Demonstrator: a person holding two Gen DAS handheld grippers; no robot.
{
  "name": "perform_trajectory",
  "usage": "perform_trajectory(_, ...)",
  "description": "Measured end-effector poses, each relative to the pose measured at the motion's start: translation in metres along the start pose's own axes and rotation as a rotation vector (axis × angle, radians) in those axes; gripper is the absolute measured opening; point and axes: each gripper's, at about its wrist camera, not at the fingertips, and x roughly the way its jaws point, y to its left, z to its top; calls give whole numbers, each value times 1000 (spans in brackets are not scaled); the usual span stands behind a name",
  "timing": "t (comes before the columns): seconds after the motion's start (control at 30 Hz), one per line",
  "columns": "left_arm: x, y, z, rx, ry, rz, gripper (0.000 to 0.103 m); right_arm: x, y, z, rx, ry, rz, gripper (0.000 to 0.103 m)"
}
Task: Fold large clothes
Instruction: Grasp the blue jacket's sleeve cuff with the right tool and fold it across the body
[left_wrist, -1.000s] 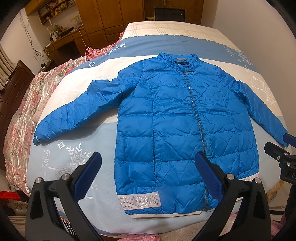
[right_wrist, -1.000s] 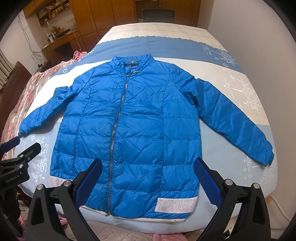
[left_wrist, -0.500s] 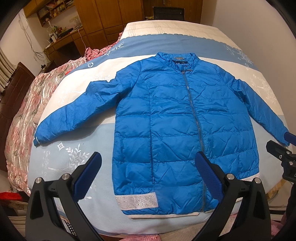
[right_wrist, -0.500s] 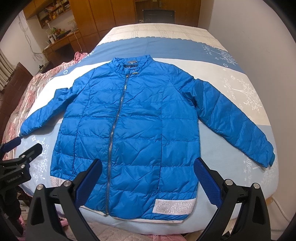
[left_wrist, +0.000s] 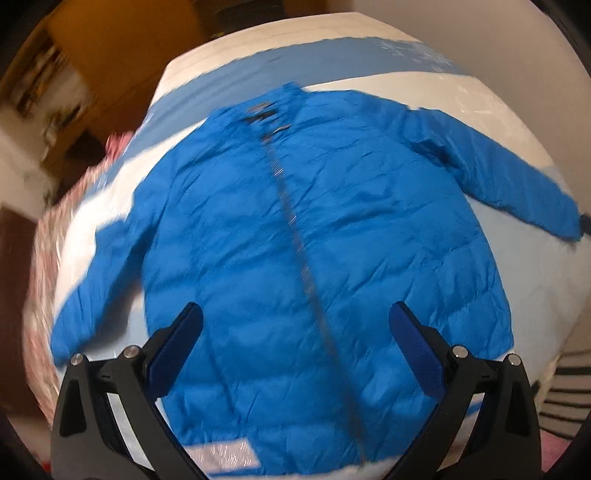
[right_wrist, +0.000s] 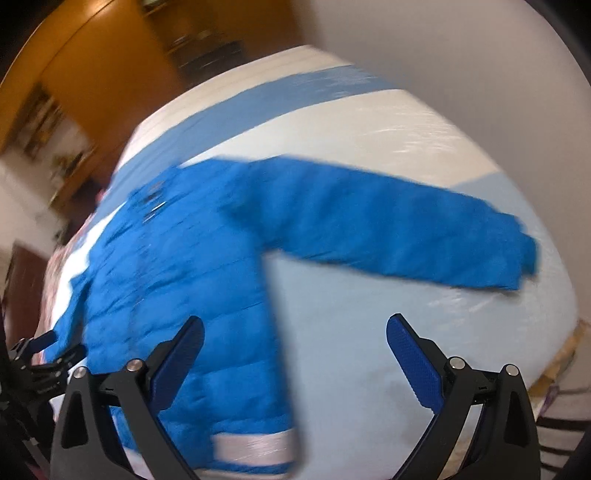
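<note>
Left wrist view, blurred by motion: at nine o'clock a pink flowered blanket (left_wrist: 48, 236) hangs off the bed's side, and wooden cupboards (left_wrist: 122, 55) stand at eleven o'clock. The blue jacket (left_wrist: 303, 240) lies flat and zipped on the bed (left_wrist: 535, 280), collar toward twelve o'clock, hem toward six, one sleeve running to eight o'clock and the other to three. The left gripper (left_wrist: 295, 321) hangs above the lower part of the jacket with its two blue pads spread wide and nothing between them.

Right wrist view, also blurred: at eight o'clock the other gripper shows at the frame's edge beside the jacket's (right_wrist: 177, 295) side. The jacket body fills the left half, with a pale shiny band (right_wrist: 255, 446) along its hem at six o'clock. Its sleeve (right_wrist: 388, 229) stretches across the bed (right_wrist: 369, 350) from the centre to a cuff at three o'clock. The right gripper (right_wrist: 295, 332) hovers over the bare light-blue bedcover just beside the jacket's edge and below the sleeve, its fingers (right_wrist: 413, 358) wide apart and gripping nothing.
</note>
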Motion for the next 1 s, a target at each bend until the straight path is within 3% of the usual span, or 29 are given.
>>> perform_trajectory(0.13,16,-42,41,37,-10,-66,100,2,-81,25,101,-26,-33,99)
perform_trajectory(0.4,50,-131,124,31,13,-154,100,36,-197,59,211,82,-50,96)
perform_trajectory(0.67,105,-198,167,52,71,-198,99,84,-246,68,296,191,2,90)
perform_trajectory(0.8,133,-209,172,40,117,-221,99,101,-263,68,332,227,30,90)
perform_trajectory(1.0,158,-212,175,35,124,-218,99,117,-271,66,334,234,32,83)
